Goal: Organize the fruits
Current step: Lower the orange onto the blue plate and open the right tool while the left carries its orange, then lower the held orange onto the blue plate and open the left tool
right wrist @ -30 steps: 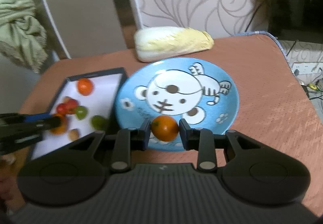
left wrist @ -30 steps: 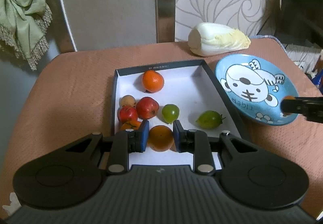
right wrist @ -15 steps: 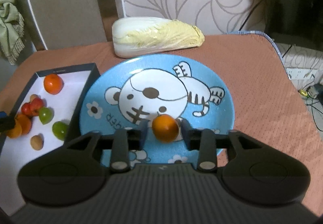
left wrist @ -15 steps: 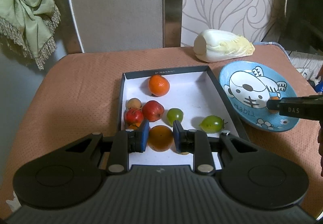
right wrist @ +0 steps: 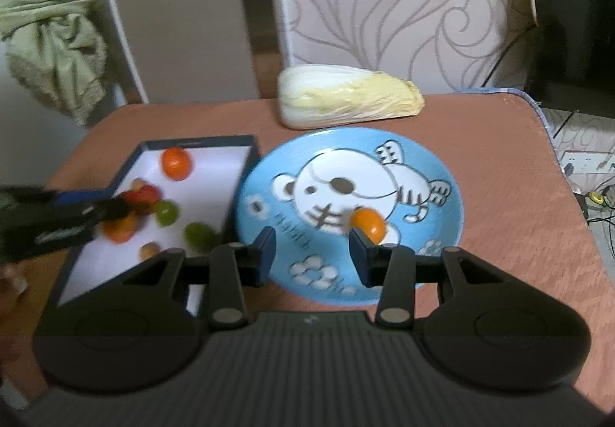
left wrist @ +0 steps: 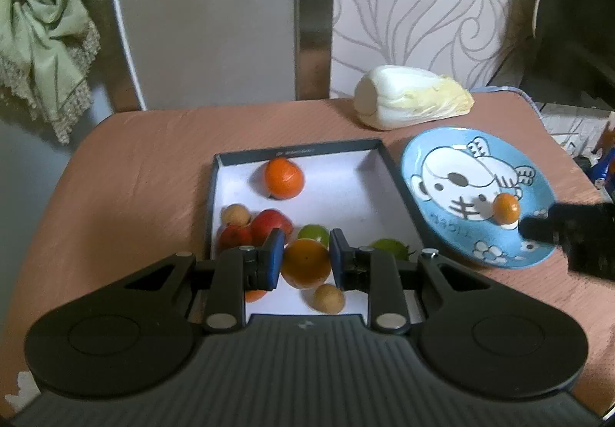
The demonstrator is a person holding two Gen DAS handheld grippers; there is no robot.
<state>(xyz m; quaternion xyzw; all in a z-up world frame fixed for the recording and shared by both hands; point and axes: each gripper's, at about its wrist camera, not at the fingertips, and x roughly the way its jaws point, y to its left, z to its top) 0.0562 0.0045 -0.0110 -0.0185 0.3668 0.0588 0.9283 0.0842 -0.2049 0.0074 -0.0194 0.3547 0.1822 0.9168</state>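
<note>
Over the box (left wrist: 219, 196), an orange (left wrist: 306, 263) is clamped by the left gripper (left wrist: 306, 261), while the right gripper (right wrist: 312, 248), fingers just parted and empty, is held above the plate (right wrist: 430, 173).

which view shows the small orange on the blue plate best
The right wrist view: the small orange lies near the middle of the frame on the blue plate, just beyond the open right gripper, though slightly blurred. The left wrist view shows it sharper but smaller, off to the right side.

The blue plate (right wrist: 442, 173) carries dark lettering by the cartoon animal's face, and the box's (left wrist: 296, 151) far rim a small white line, both too blurred to read.
</note>
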